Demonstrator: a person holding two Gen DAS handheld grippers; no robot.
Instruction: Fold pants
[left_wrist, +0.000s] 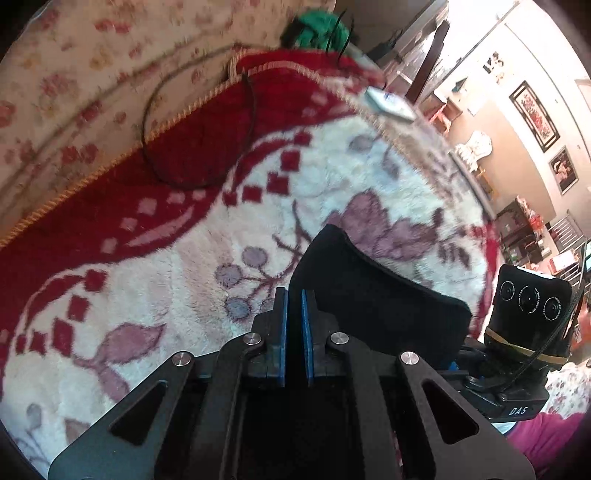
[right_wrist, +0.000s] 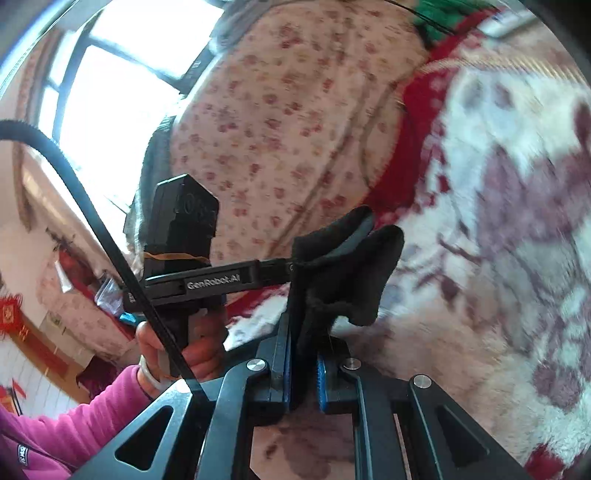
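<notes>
The pants are black fabric. In the left wrist view my left gripper (left_wrist: 294, 295) is shut on an edge of the pants (left_wrist: 369, 284), which stretch to the right above the blanket. In the right wrist view my right gripper (right_wrist: 303, 332) is shut on a bunched edge of the pants (right_wrist: 343, 273), held above the blanket. The left gripper (right_wrist: 284, 267) shows there too, clamped on the same fabric from the left. The right gripper's camera body (left_wrist: 532, 317) shows at the right of the left wrist view. Most of the pants are hidden.
A fluffy red and white blanket with purple flowers (left_wrist: 184, 258) covers the bed. A floral sheet (left_wrist: 74, 74) lies beyond it. A black cable loop (left_wrist: 199, 147), a small white packet (left_wrist: 389, 103) and green cloth (left_wrist: 321, 33) lie at the far side. A window (right_wrist: 122, 74) is at the left.
</notes>
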